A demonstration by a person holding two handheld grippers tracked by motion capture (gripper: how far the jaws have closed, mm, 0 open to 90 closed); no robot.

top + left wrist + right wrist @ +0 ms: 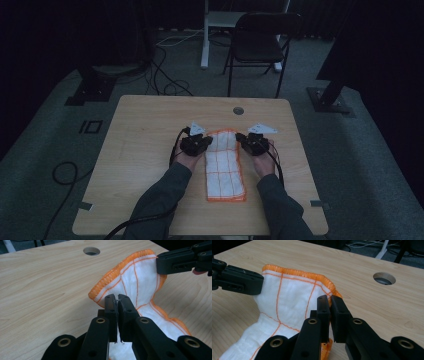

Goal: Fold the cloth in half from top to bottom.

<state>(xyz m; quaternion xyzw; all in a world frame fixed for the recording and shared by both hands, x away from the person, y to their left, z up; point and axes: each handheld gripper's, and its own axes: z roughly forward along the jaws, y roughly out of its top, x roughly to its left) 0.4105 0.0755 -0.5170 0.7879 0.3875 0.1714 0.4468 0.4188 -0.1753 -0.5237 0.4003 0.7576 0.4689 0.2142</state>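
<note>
High view: we hold the white cloth (pixel 225 167) in the middle of the table (pixel 140 150). Our left gripper (pixel 196 144) and right gripper (pixel 254 143) each pinch a far corner tight. We think we are folding it. Next, both must move together.

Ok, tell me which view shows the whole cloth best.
The high view: the white cloth with orange stitching lies there in full length on the table, the left gripper and right gripper at its far corners. The two gripper views are sharper but show just the lifted far end, each gripper shut on an edge.
</note>
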